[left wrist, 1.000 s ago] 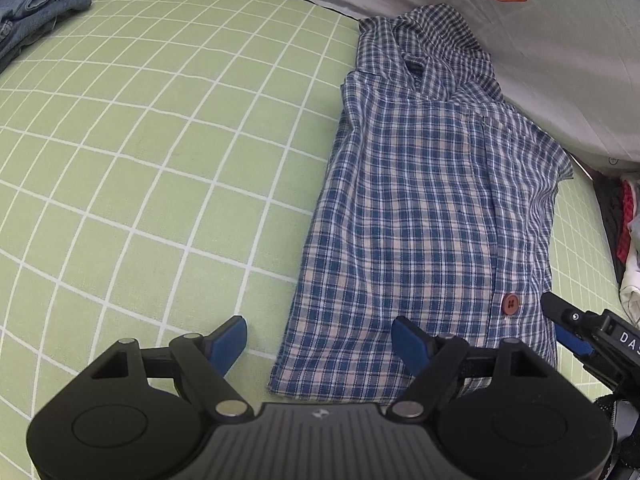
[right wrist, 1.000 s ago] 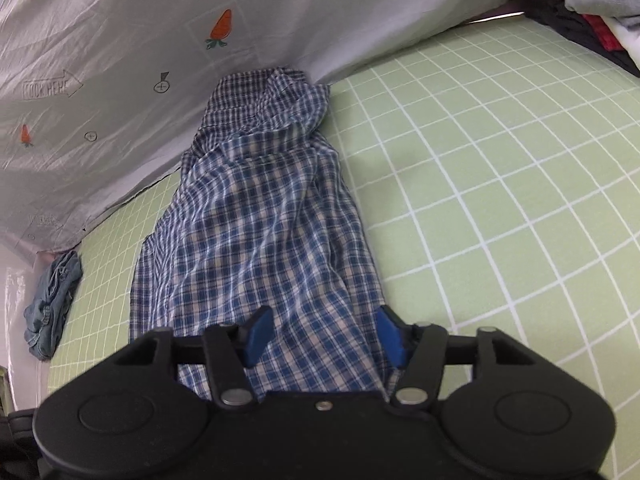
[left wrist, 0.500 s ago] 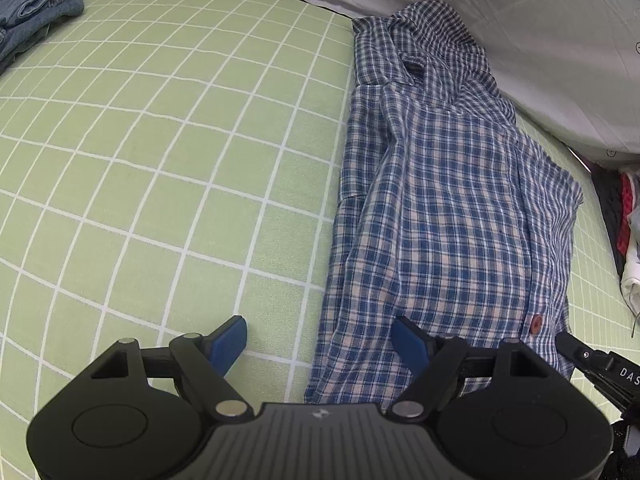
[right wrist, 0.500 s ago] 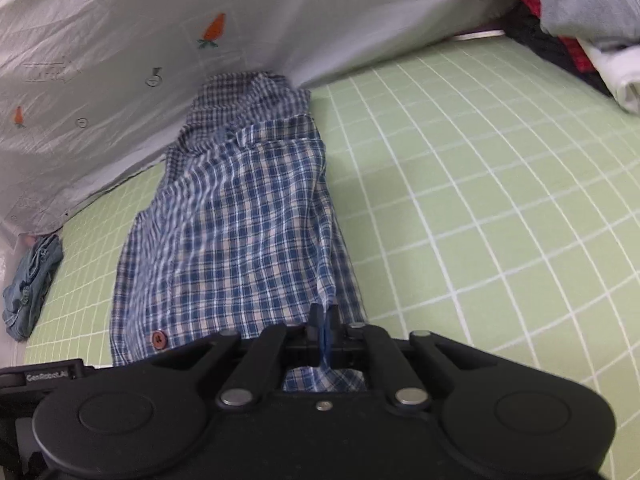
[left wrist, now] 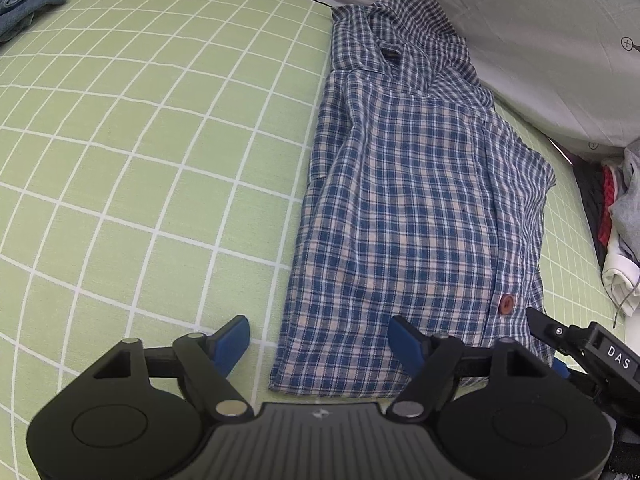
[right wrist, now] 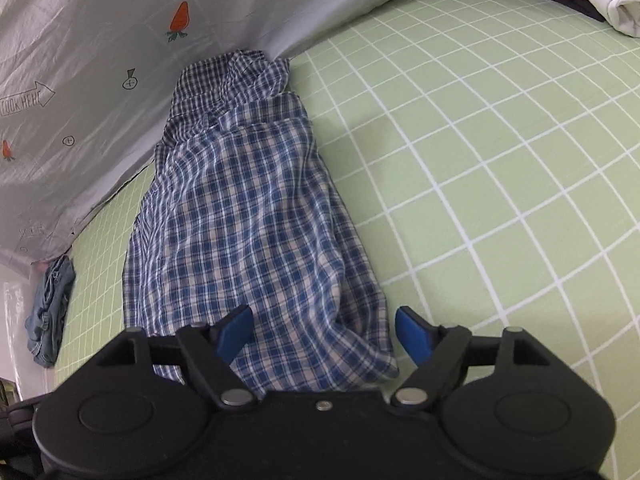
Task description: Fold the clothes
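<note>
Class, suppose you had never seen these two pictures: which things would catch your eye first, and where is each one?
First the blue plaid shirt, folded into a long strip on the green checked sheet, collar toward the grey carrot-print cloth. Then the open left gripper and open right gripper at the shirt's near hem, holding nothing.

You've got open green grid sheet (left wrist: 140, 152) left of the plaid shirt (left wrist: 412, 208) and more to its right (right wrist: 500, 160). Grey curtain (right wrist: 100, 40) blocks the far side, touching the collar. Clothes pile (left wrist: 620, 220) crowds the right edge, jeans (left wrist: 28, 4) far-left corner.
</note>
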A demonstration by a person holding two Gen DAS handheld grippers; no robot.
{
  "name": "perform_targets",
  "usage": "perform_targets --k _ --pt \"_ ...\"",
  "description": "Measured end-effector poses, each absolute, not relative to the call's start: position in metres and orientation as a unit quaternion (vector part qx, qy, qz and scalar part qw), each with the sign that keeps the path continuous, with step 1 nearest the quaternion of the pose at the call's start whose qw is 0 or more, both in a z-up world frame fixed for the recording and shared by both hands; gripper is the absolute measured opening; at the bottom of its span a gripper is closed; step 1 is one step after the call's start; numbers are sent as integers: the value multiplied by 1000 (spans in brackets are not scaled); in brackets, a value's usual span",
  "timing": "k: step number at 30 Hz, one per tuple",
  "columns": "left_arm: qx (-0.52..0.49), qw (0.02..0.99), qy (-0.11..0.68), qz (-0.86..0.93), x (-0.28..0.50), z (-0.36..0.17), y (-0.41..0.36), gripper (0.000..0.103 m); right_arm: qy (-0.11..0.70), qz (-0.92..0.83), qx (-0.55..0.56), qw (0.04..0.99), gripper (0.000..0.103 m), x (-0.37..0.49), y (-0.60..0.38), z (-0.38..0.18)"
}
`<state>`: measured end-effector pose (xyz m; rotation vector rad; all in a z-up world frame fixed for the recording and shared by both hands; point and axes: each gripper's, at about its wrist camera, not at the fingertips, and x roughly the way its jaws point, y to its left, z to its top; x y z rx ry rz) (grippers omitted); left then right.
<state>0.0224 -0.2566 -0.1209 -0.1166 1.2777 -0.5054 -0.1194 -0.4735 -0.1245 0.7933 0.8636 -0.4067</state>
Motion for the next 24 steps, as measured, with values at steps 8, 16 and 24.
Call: perform_targets --k 8,16,24 --pt "-81 764 592 -243 10 -125 -254 11 399 -160 394 813 29 -128 -469 -137" --pt "-138 751 595 -253 -32 -117 -233 4 388 -140 381 827 11 -166 -456 -125" --pt "-198 733 612 -221 -100 -102 -203 3 405 -115 404 812 11 -232 -459 -108"
